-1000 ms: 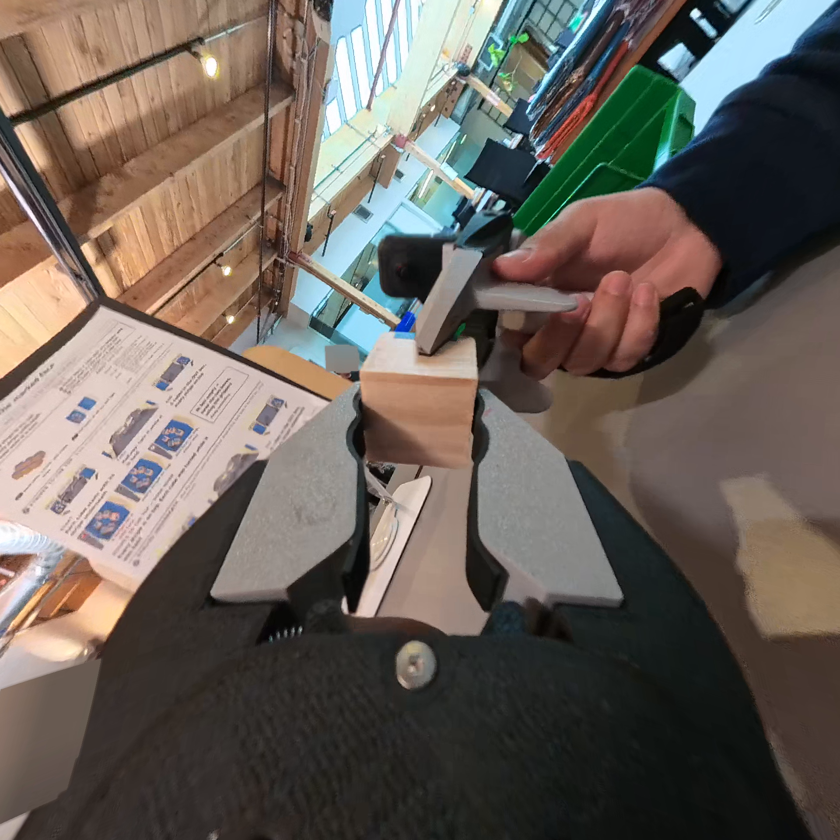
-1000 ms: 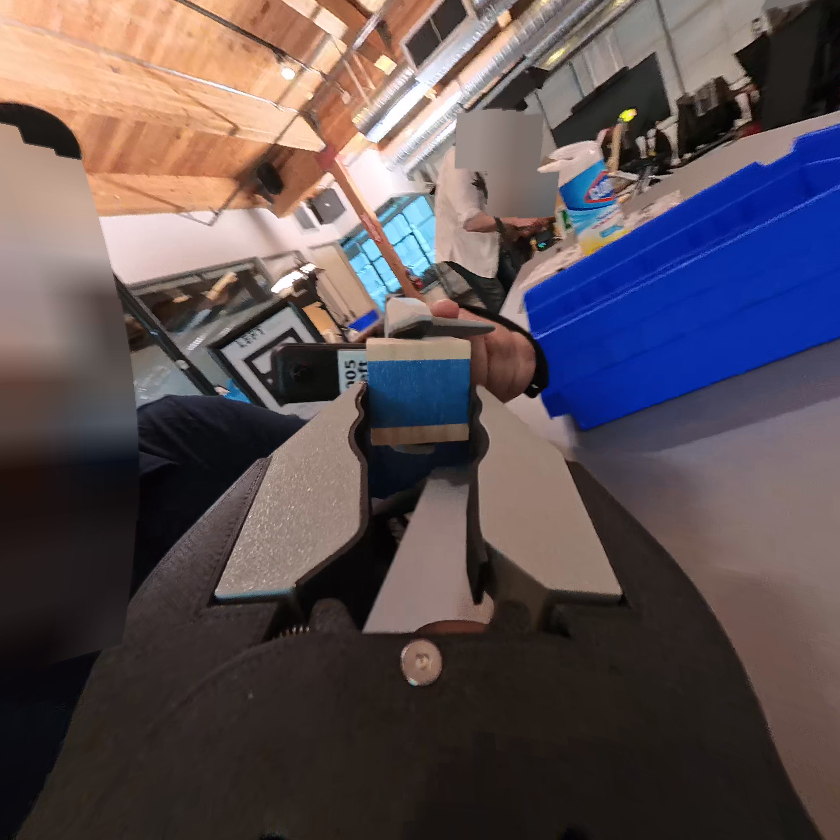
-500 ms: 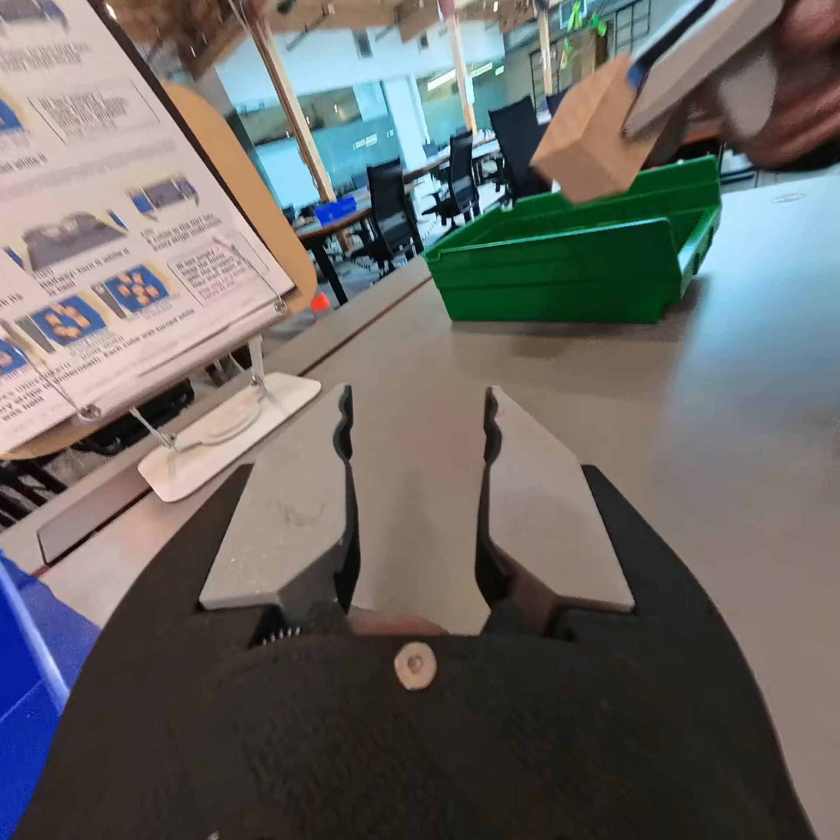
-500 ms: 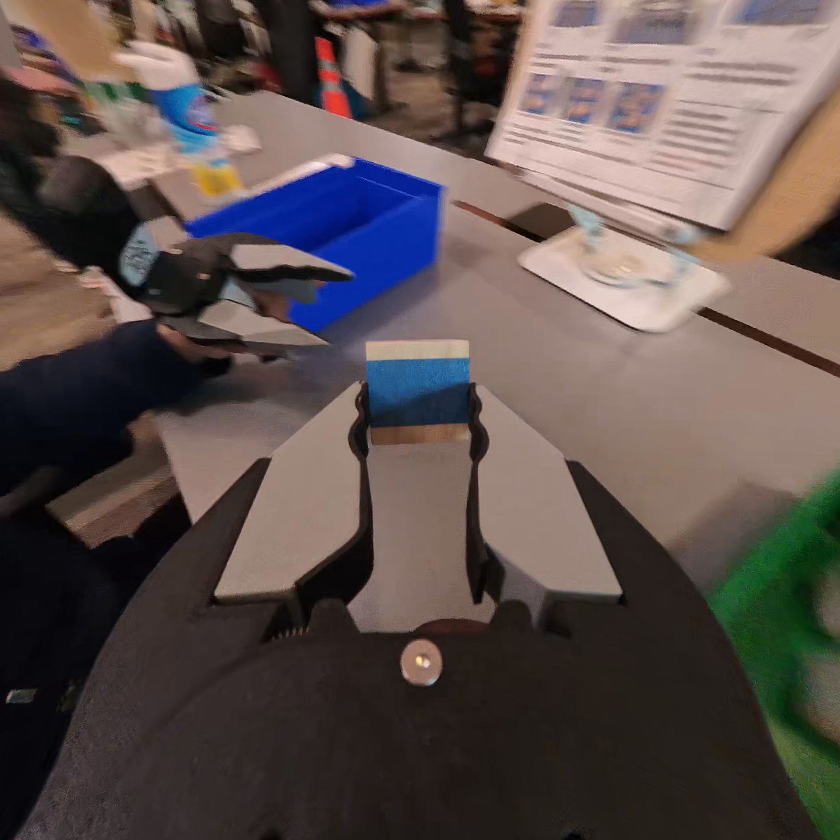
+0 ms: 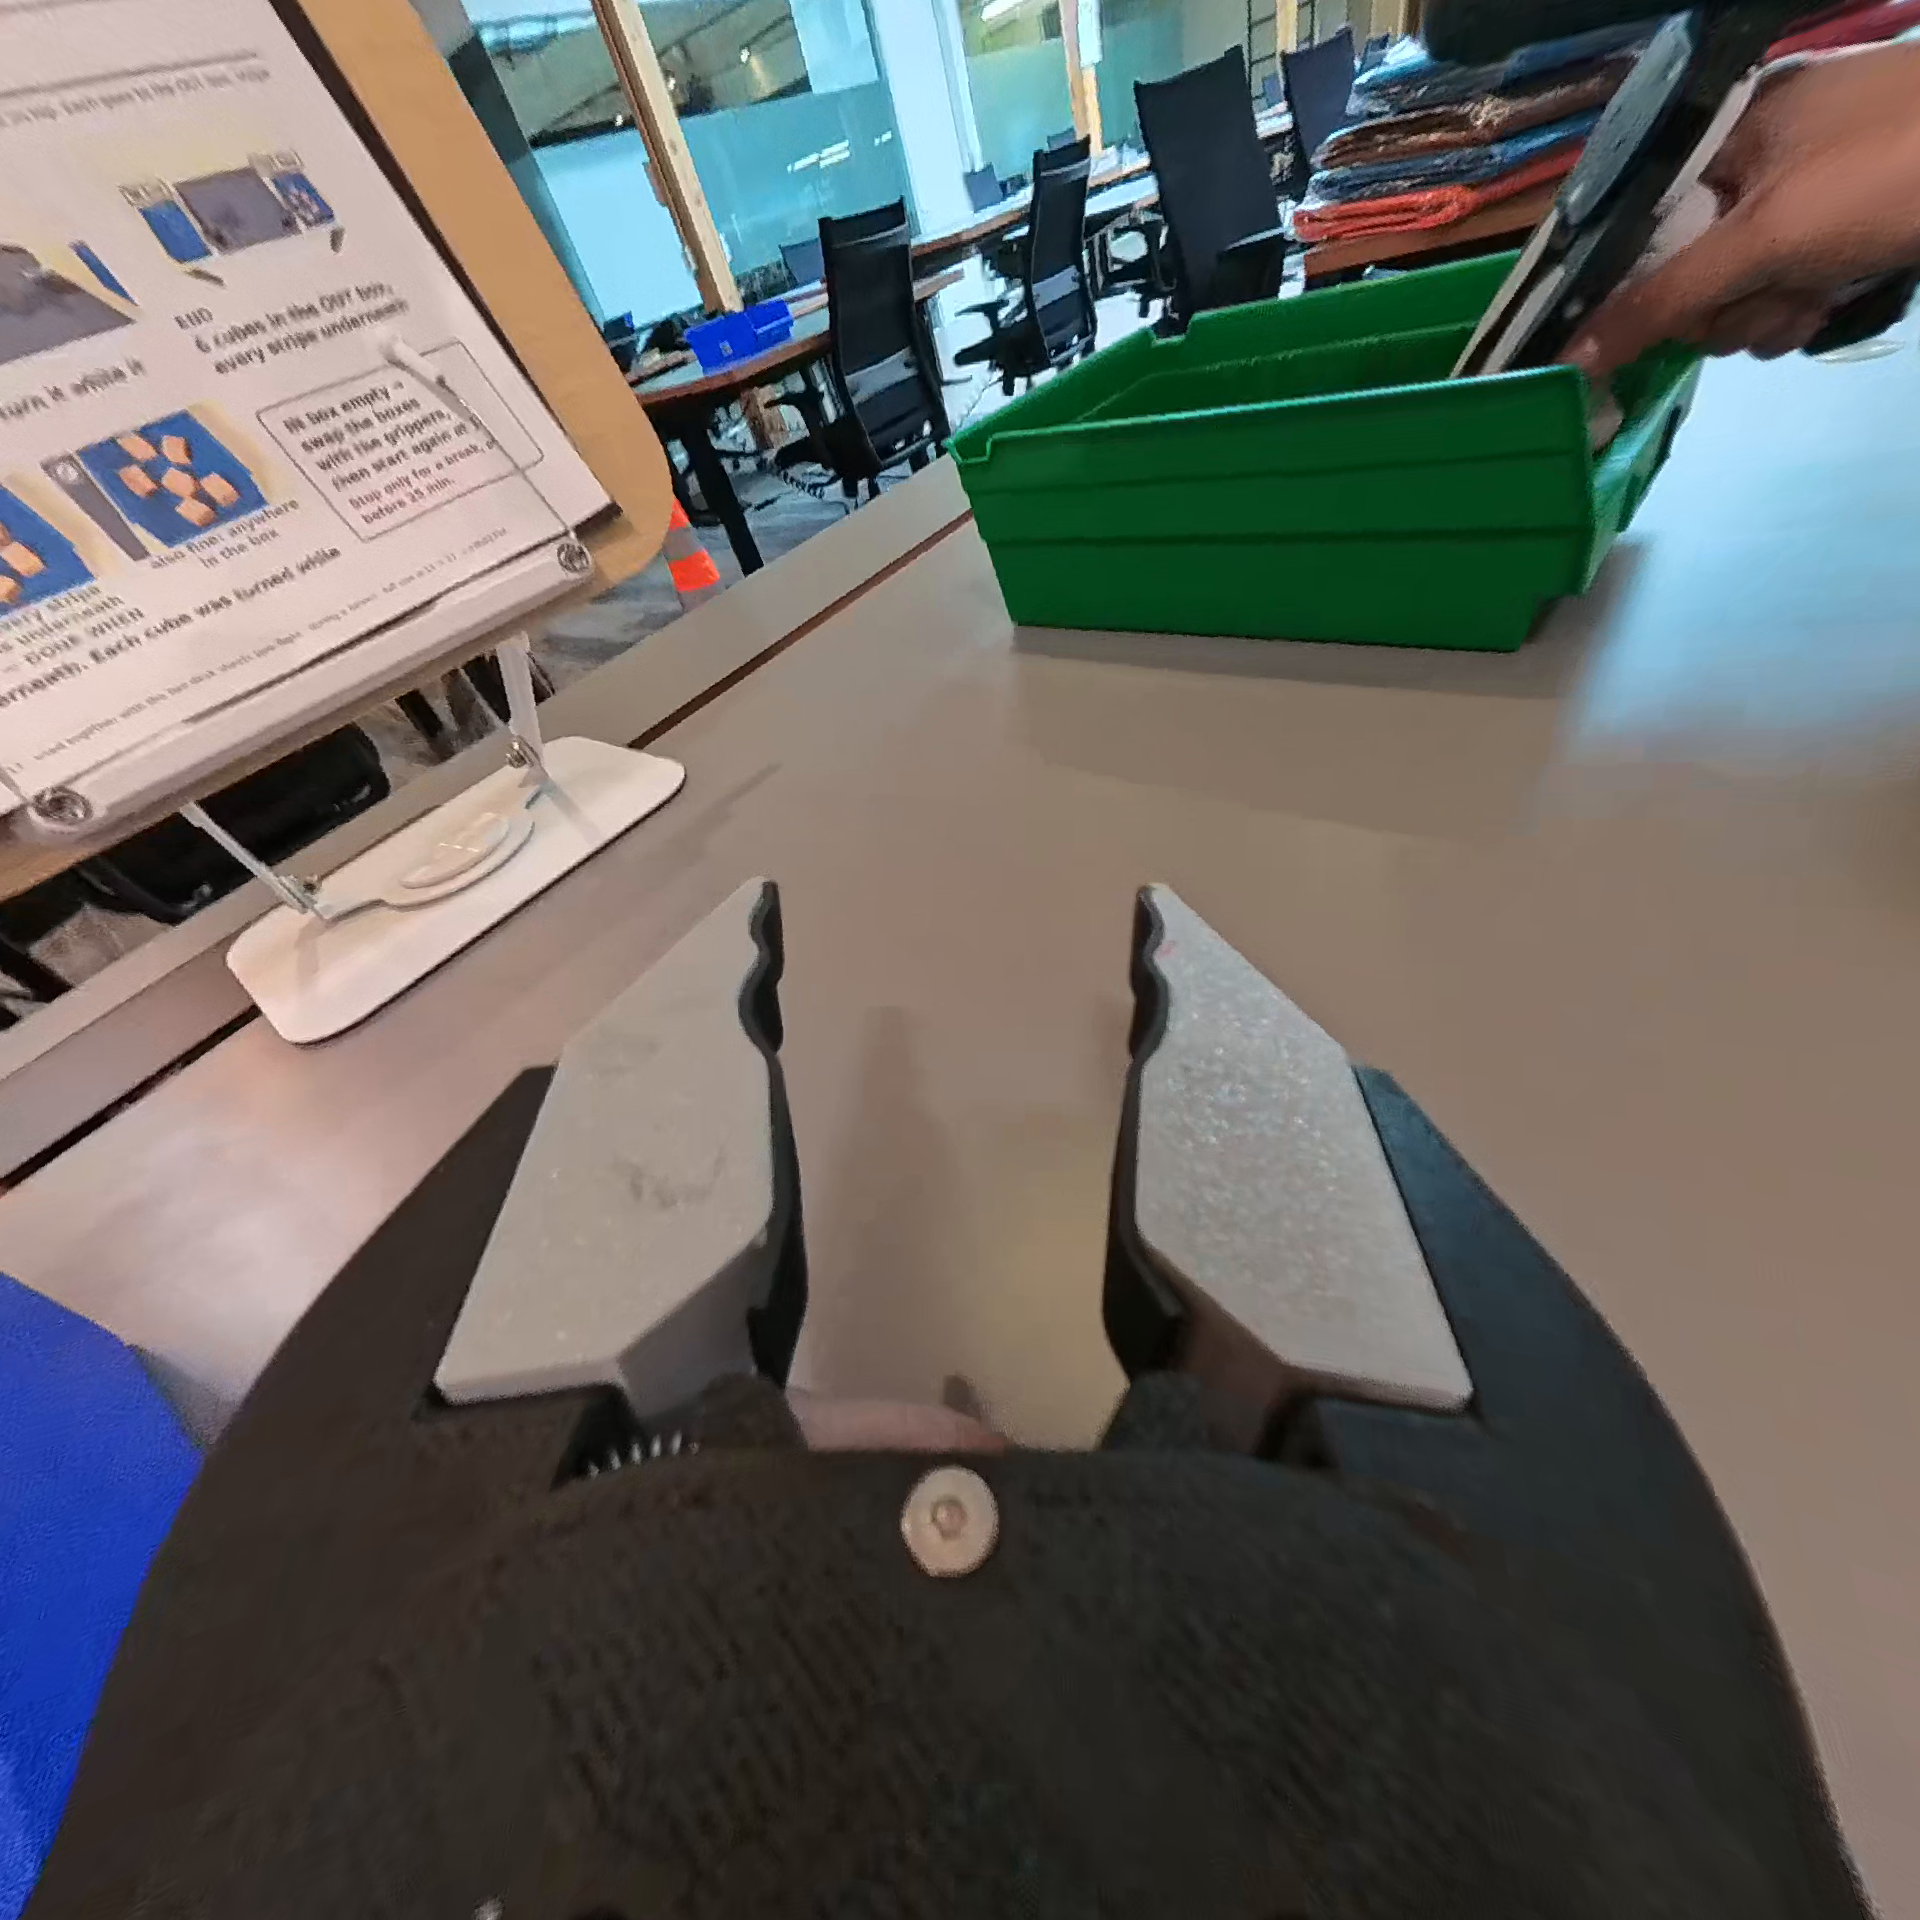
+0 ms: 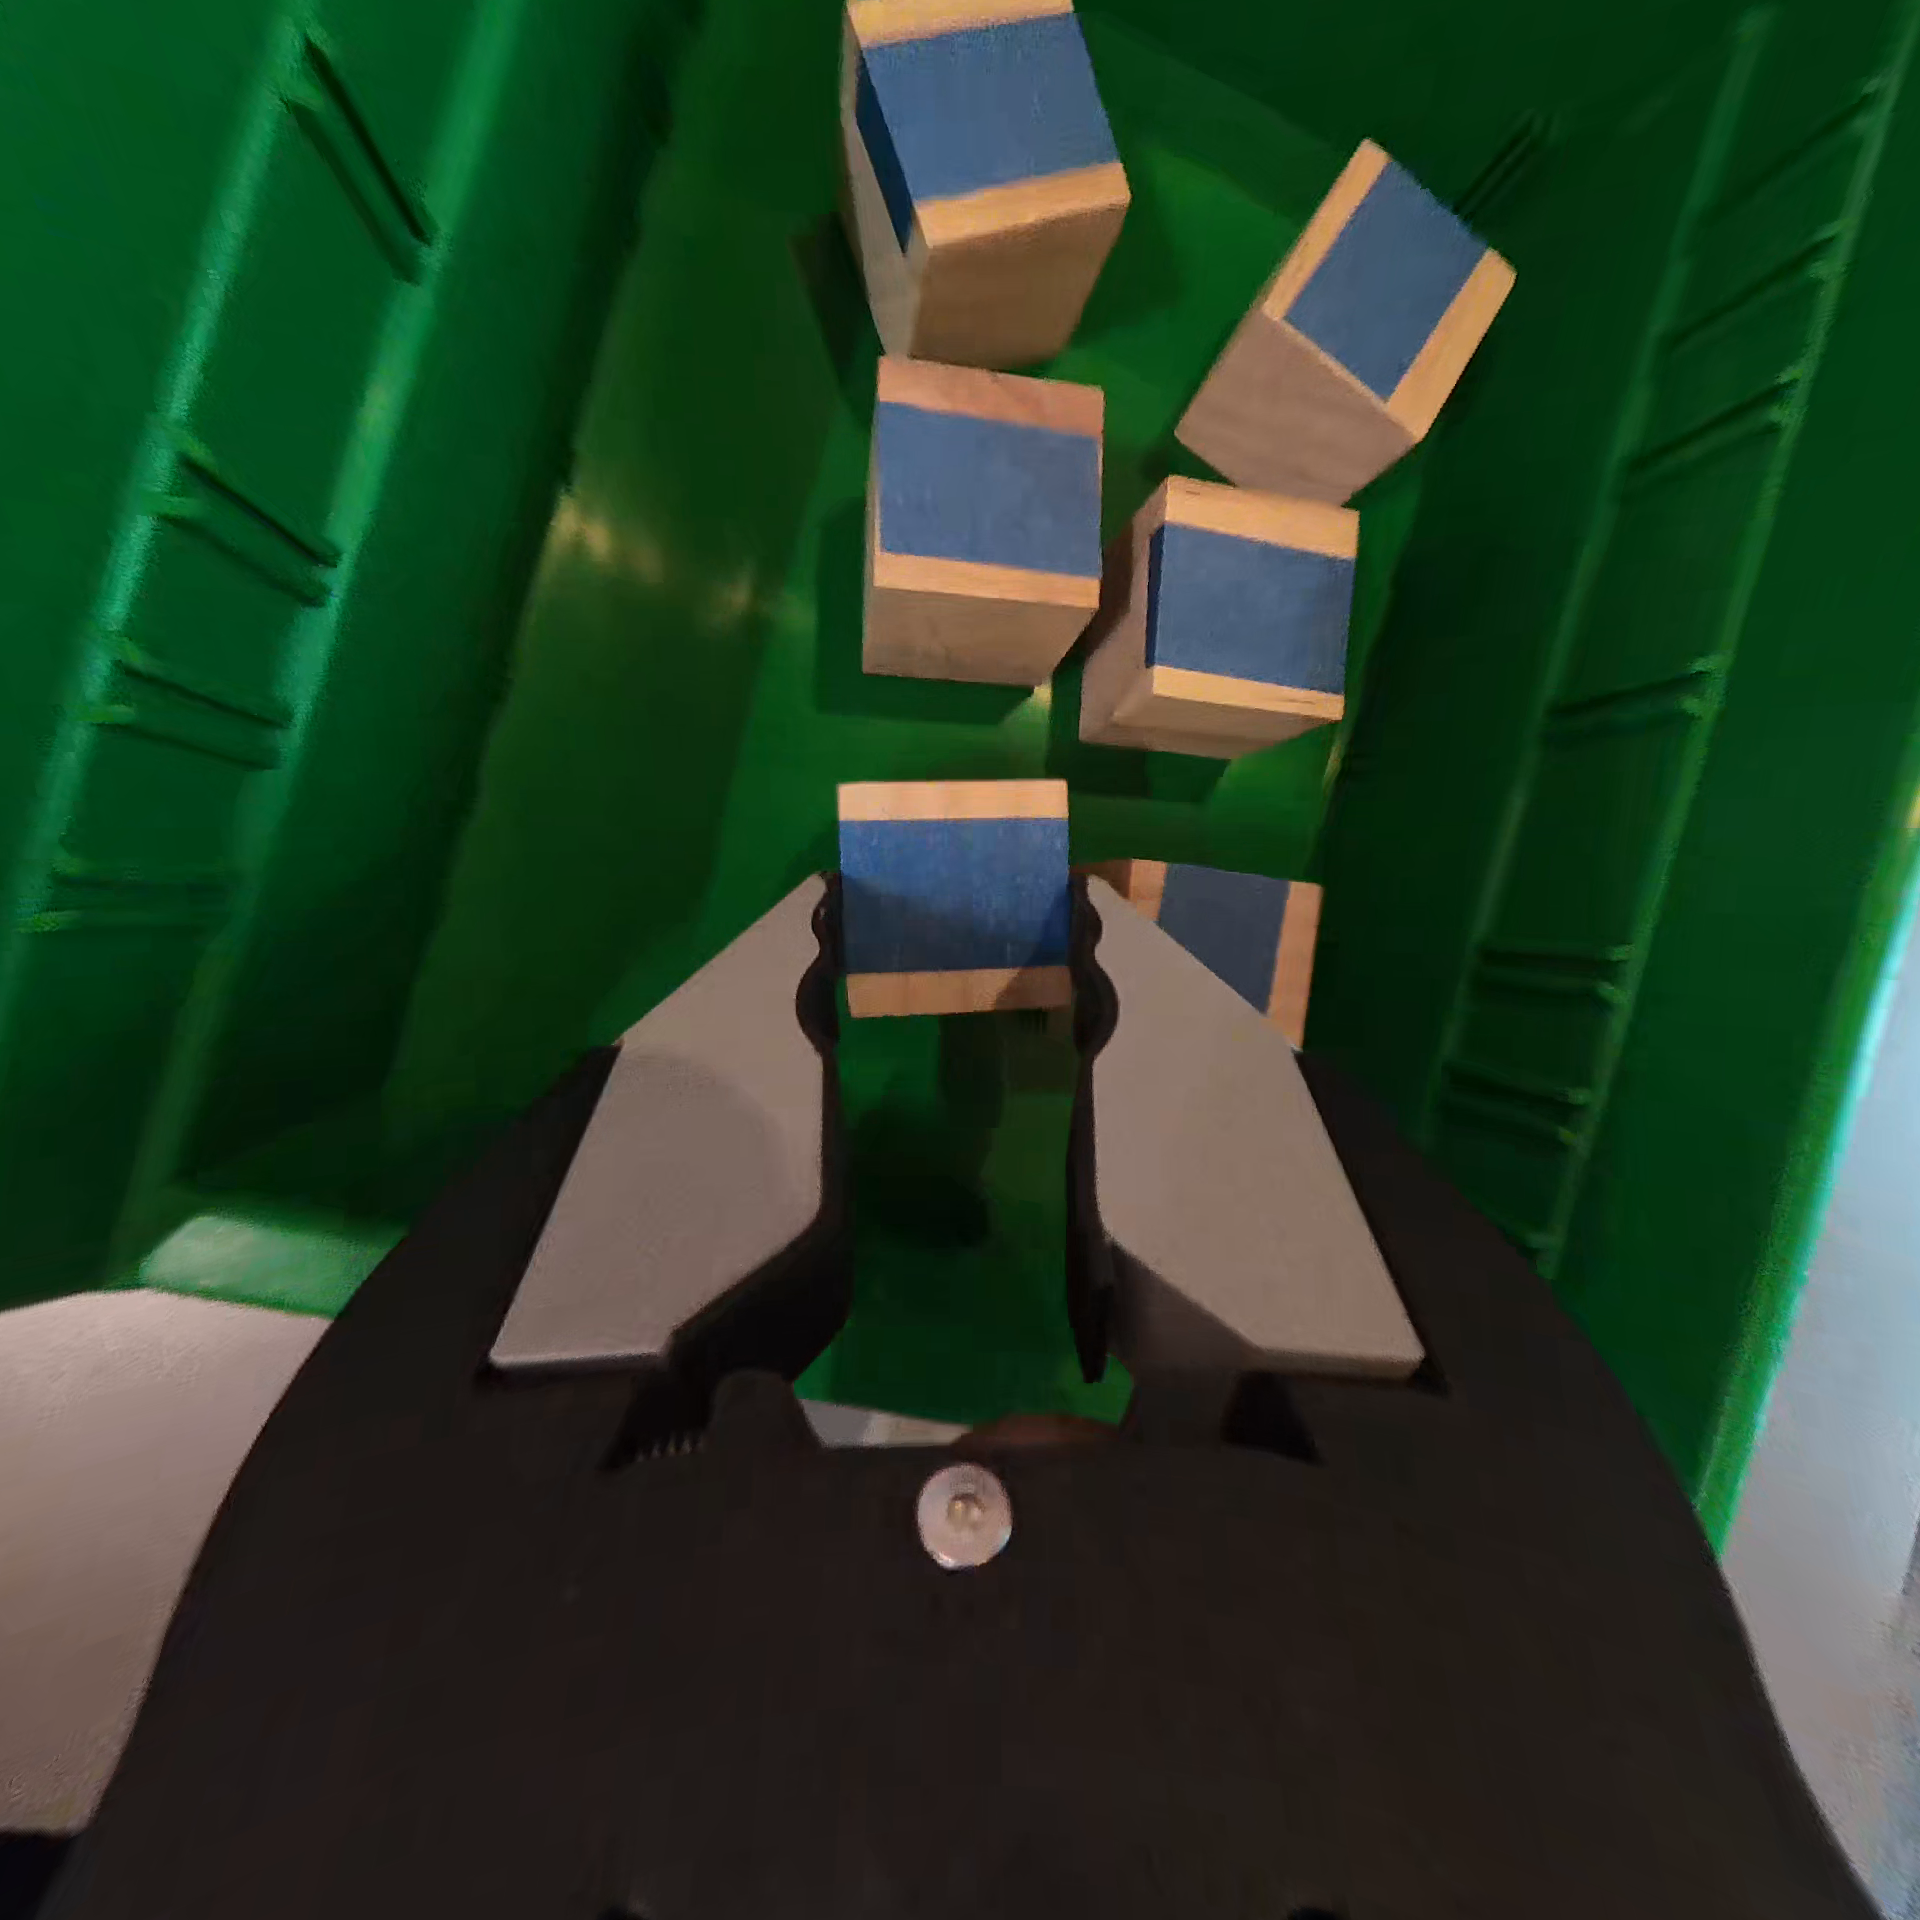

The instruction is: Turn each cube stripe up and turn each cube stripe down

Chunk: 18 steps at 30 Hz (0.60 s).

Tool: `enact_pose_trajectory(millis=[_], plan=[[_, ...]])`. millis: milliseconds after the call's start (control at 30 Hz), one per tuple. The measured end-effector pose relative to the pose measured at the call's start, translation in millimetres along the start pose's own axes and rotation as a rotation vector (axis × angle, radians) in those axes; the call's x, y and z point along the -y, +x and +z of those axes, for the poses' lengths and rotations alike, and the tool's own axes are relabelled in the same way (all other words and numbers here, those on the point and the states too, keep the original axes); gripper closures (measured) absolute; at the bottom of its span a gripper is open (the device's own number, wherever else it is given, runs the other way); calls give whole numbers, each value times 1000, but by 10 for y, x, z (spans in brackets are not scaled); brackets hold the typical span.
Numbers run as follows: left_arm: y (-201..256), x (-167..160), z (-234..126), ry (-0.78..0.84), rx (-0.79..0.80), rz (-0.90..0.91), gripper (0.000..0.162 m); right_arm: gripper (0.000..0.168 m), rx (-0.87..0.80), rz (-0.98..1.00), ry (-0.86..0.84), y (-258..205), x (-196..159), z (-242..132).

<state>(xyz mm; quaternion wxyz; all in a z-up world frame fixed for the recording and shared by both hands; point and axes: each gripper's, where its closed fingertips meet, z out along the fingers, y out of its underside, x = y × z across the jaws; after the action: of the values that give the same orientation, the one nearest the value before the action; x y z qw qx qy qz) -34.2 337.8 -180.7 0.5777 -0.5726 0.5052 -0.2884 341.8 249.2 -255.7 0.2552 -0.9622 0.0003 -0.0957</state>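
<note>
Six wooden cubes in the green bin (image 6: 312,623), blue stripes facing the camera. Right gripper (image 6: 954,940) fingers clamp one cube (image 6: 954,896). Left gripper (image 5: 951,935) fingers spread, empty, over the desk (image 5: 1558,935).

Instruction sheet stand (image 5: 447,894), office chairs (image 5: 883,343), grey table (image 5: 1247,831).

surface: grey table (image 5: 1195,831) | on it: green bin (image 5: 1278,520); white stand base (image 5: 416,904) left of bin; blue bin (image 5: 62,1558) nearest, far left of green bin
</note>
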Motion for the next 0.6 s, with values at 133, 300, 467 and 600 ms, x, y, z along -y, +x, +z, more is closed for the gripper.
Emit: enact_pose_trajectory(millis=[133,300,467,600], plan=[[126,51,-240,-5,61,2,83,122,7,16,56,21,53,-90],[93,224,-753,-70,201,67,83,110,102,47,305,-229,170,-565],[-495,-8,-1427,-152,488,-27,83,123,222,49,586,-784,215,-943],[-746,-416,-1439,-257,546,-142,83,132,82,26,631,-822,182,-1004]])
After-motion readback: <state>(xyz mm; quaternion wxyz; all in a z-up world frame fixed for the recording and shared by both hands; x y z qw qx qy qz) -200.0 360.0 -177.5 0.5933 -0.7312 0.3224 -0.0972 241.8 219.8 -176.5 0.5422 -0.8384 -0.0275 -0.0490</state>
